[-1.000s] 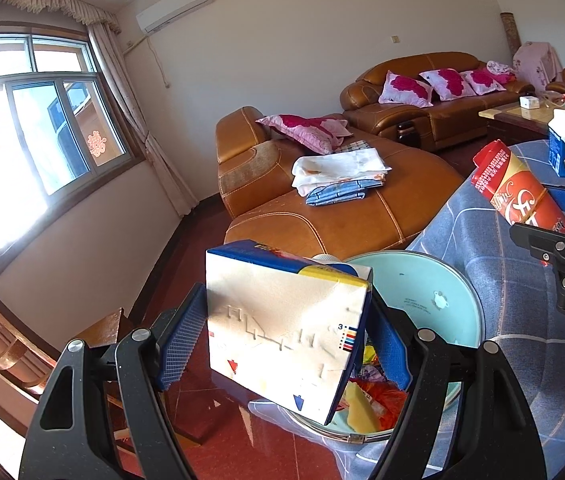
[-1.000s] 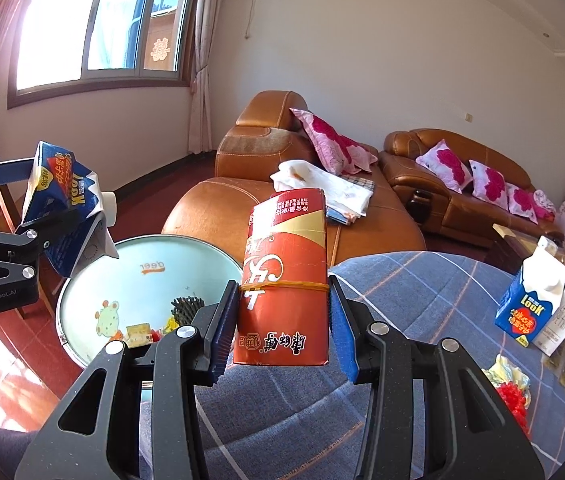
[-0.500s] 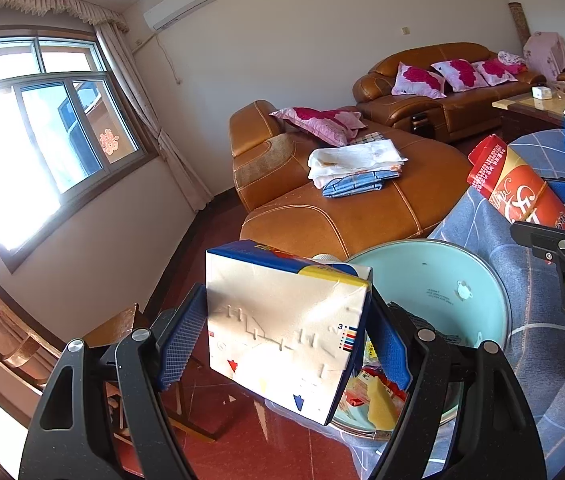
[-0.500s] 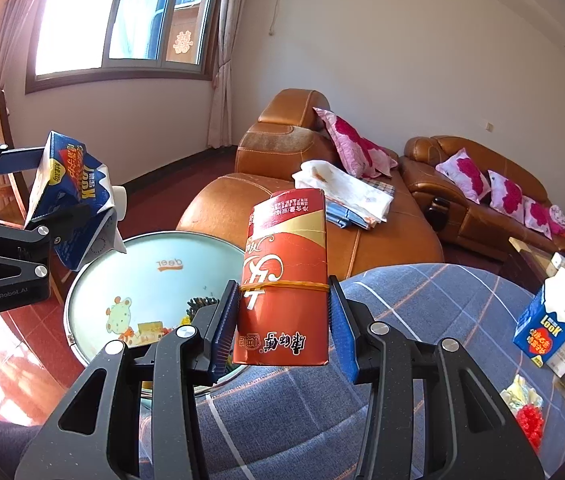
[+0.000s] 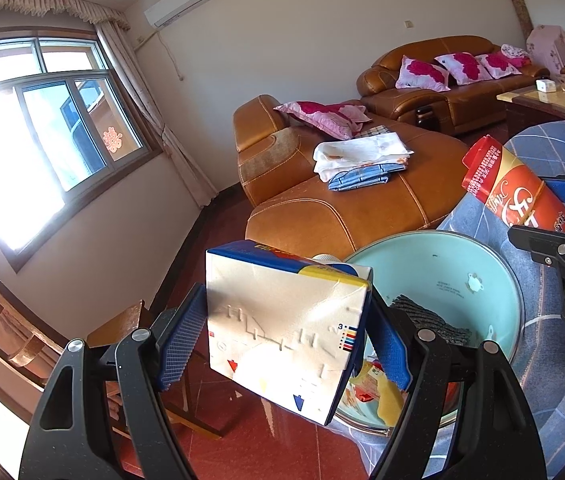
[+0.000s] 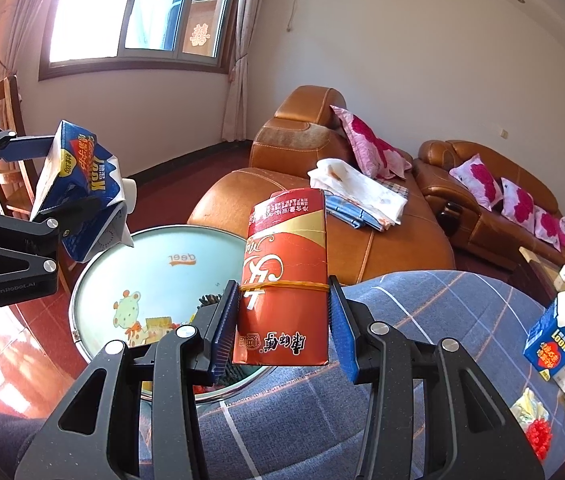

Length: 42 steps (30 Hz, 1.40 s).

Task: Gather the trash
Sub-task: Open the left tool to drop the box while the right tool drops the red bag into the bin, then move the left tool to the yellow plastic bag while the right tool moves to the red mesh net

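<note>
My left gripper (image 5: 282,340) is shut on a blue and white milk carton (image 5: 286,332), held in the air just left of a pale green basin (image 5: 442,256). The carton also shows in the right wrist view (image 6: 78,196). My right gripper (image 6: 282,320) is shut on a red carton with a rubber band (image 6: 284,276), held over the basin's right edge (image 6: 154,248). The red carton shows in the left wrist view (image 5: 518,192). Wrappers and a dark scrap lie inside the basin.
The basin sits at the edge of a table with a blue checked cloth (image 6: 442,312). Another blue carton (image 6: 558,332), a white carton and red and yellow wrappers (image 6: 534,424) lie on the cloth at right. An orange leather sofa (image 6: 322,200) stands behind. A wooden chair (image 5: 130,328) is at left.
Both grippers have shifted a little closer over the basin with their cartons still held. The view has swung slightly, so the basin sits more to the right in the left wrist view.
</note>
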Available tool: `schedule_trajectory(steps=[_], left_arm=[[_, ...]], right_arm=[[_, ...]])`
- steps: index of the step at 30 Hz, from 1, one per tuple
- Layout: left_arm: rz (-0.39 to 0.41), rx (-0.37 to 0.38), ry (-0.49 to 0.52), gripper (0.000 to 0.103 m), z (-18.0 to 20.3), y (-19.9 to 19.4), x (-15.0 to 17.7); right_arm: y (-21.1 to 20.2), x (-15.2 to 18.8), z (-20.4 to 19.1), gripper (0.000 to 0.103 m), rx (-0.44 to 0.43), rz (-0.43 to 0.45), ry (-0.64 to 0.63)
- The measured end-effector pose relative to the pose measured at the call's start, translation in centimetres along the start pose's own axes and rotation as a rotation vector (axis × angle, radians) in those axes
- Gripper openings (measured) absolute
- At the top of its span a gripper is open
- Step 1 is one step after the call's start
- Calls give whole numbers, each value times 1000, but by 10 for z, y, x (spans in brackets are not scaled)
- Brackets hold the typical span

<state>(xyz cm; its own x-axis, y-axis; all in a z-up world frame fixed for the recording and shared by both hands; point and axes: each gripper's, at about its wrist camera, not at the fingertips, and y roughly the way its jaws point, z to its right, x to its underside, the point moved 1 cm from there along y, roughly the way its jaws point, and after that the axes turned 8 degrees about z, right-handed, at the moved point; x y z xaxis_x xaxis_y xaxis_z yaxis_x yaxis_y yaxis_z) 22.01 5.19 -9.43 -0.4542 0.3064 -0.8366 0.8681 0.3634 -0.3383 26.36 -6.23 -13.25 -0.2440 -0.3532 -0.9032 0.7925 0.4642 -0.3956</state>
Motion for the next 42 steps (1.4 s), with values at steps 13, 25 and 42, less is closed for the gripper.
schedule_trajectory(steps=[13,25,42], left_arm=[[-1,54,-15,84,6,0,0],[-2,53,-11,84,5,0,2],[27,176,9,94,49,-16,-6]], right_arm=[[2,0,-4,59,-33,-5,-16],[0,0,-4,61,-4,1,-7],[-44,21,47,63,241,-33,123]])
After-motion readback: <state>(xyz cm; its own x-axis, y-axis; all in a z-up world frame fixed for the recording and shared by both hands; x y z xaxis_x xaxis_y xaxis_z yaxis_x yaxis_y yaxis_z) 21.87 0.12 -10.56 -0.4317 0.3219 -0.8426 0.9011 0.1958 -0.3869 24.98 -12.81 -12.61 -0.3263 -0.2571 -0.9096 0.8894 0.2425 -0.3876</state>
